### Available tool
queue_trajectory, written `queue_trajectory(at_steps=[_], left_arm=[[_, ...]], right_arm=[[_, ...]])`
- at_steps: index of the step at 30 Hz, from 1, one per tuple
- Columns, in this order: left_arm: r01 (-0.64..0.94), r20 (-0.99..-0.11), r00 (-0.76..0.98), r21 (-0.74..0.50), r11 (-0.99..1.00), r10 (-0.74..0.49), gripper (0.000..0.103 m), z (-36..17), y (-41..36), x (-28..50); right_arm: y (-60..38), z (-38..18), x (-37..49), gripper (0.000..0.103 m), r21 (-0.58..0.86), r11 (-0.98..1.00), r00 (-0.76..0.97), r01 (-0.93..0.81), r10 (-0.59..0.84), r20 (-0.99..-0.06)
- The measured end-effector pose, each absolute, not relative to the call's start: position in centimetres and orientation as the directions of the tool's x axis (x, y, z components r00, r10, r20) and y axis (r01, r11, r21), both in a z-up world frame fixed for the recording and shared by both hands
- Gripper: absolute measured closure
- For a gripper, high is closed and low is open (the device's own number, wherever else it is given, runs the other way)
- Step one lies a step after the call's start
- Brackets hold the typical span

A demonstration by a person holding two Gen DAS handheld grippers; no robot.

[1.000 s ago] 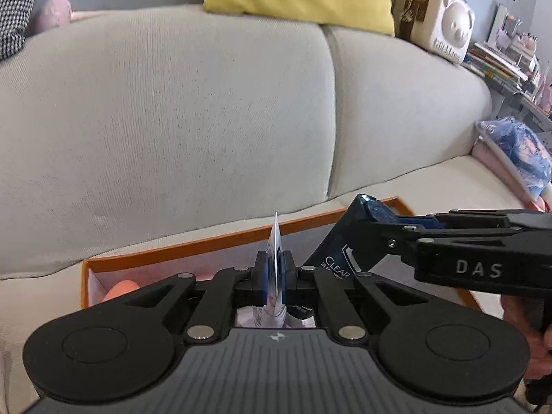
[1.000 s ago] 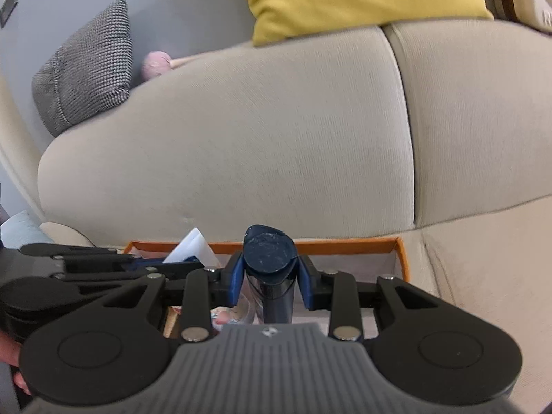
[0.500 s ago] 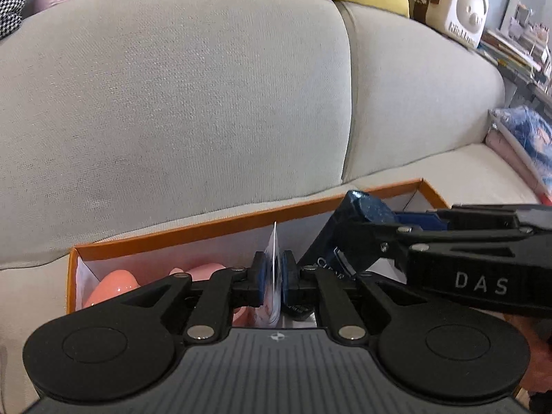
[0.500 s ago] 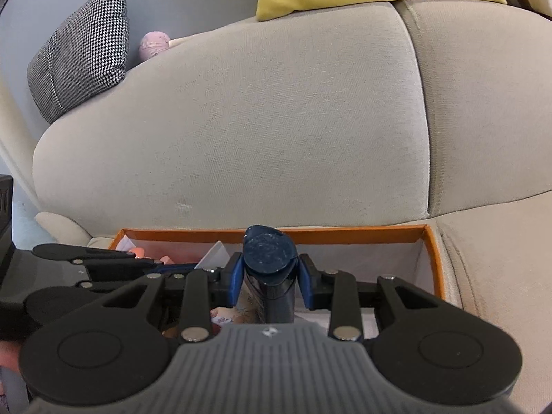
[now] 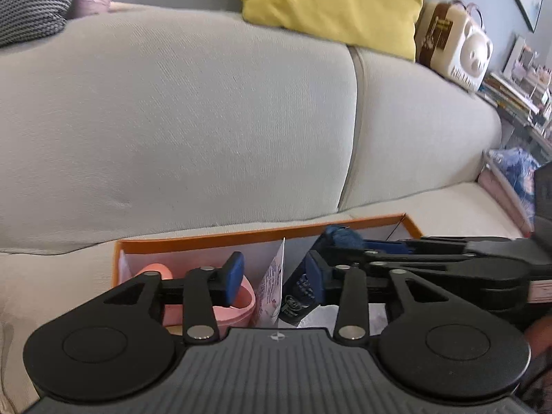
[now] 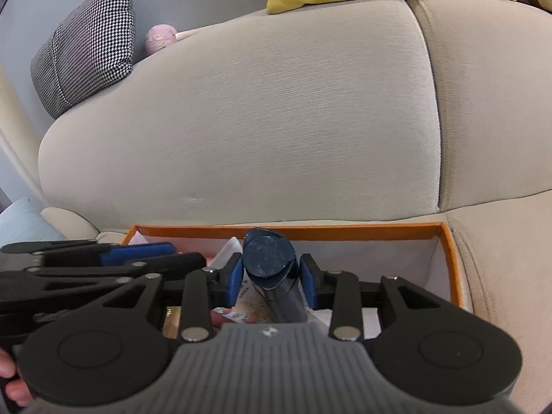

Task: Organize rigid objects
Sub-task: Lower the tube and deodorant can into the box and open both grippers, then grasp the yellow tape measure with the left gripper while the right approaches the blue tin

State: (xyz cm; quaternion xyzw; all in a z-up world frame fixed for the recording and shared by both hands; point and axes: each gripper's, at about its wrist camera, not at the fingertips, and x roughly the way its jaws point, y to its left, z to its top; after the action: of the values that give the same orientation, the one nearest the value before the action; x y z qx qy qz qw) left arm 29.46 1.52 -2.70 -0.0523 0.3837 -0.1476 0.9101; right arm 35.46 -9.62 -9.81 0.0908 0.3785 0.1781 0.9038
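Observation:
An orange-rimmed box (image 5: 262,236) sits on the sofa seat; it also shows in the right wrist view (image 6: 345,232). My left gripper (image 5: 274,277) is open over it, and a thin white printed packet (image 5: 274,281) stands free between its fingers. My right gripper (image 6: 270,277) holds a dark blue shampoo bottle (image 6: 270,265) inside the box, its pads close on the bottle's sides. The bottle also shows in the left wrist view (image 5: 300,284), with the right gripper reaching in from the right. A pink item (image 5: 238,298) lies in the box's left part.
The beige sofa back (image 5: 207,120) rises right behind the box. A yellow cushion (image 5: 331,3) and a houndstooth cushion (image 6: 89,45) sit on top. A pig-shaped case (image 5: 455,51) and stacked books stand at the right. A blue patterned cloth (image 5: 514,165) lies on the seat's right end.
My left gripper has opened and let go of the white packet, which now stands in the box. Both grippers moved lower into the box. The right gripper still holds the bottle.

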Motion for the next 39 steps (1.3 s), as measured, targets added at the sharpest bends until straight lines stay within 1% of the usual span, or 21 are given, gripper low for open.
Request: queue_trajectory(at_steps=[3, 7, 12, 17, 22, 24, 27, 30, 33, 34, 37, 39], left_arm=[[0.2, -0.677, 0.676, -0.212, 0.957, -0.291, 0.052, -2.0, 2.0, 28.8], [0.19, -0.657, 0.692, -0.233, 0.954, -0.298, 0.052, -1.6, 2.4, 28.0], [0.193, -0.637, 0.706, -0.248, 0.949, -0.31, 0.052, -0.9, 2.8, 25.9], [0.264, -0.574, 0.728, -0.272, 0.925, -0.376, 0.052, 0.8, 2.0, 20.9], [0.355, -0.554, 0.693, -0.296, 0.887, -0.462, 0.052, 1.3, -0.1, 15.7], [0.393, -0.563, 0.668, -0.29, 0.873, -0.488, 0.052, 0.9, -1.3, 14.0], [0.43, -0.603, 0.619, -0.275, 0.86, -0.502, 0.052, -0.5, -3.4, 12.4], [0.458, -0.639, 0.572, -0.271, 0.847, -0.514, 0.052, -2.3, -5.6, 11.1], [0.488, -0.683, 0.514, -0.264, 0.832, -0.519, 0.052, -4.1, -7.9, 10.5], [0.508, -0.705, 0.493, -0.242, 0.827, -0.51, 0.051, -4.8, -8.9, 10.4], [0.6, -0.75, 0.452, -0.145, 0.786, -0.483, 0.044, -6.4, -11.7, 9.6], [0.659, -0.778, 0.419, -0.094, 0.746, -0.468, 0.042, -7.3, -13.1, 9.9]], right_arm=[[-9.3, -9.3, 35.2, 0.064, 0.285, 0.921, 0.655, -0.264, 0.388, -0.648], [-8.8, -8.6, 34.8, 0.057, 0.252, 0.929, 0.658, -0.27, 0.37, -0.656], [-8.7, -7.5, 33.7, 0.056, 0.213, 0.94, 0.667, -0.265, 0.338, -0.664], [-9.7, -5.2, 30.7, 0.056, 0.188, 0.945, 0.696, -0.268, 0.325, -0.641], [-12.6, -3.6, 24.9, 0.056, 0.188, 0.949, 0.726, -0.253, 0.314, -0.611], [-14.0, -3.3, 22.6, 0.057, 0.191, 0.954, 0.733, -0.232, 0.3, -0.61], [-16.4, -3.8, 19.0, 0.057, 0.185, 0.964, 0.738, -0.19, 0.265, -0.621], [-18.7, -5.5, 16.2, 0.057, 0.174, 0.975, 0.719, -0.14, 0.221, -0.659], [-21.0, -8.0, 14.0, 0.057, 0.154, 0.984, 0.675, -0.086, 0.171, -0.718], [-21.5, -8.9, 13.5, 0.057, 0.13, 0.989, 0.664, -0.071, 0.144, -0.734], [-22.8, -11.1, 12.3, 0.057, 0.056, 0.997, 0.63, -0.053, 0.077, -0.772], [-23.8, -12.2, 11.9, 0.057, 0.047, 0.998, 0.601, -0.052, 0.069, -0.797]])
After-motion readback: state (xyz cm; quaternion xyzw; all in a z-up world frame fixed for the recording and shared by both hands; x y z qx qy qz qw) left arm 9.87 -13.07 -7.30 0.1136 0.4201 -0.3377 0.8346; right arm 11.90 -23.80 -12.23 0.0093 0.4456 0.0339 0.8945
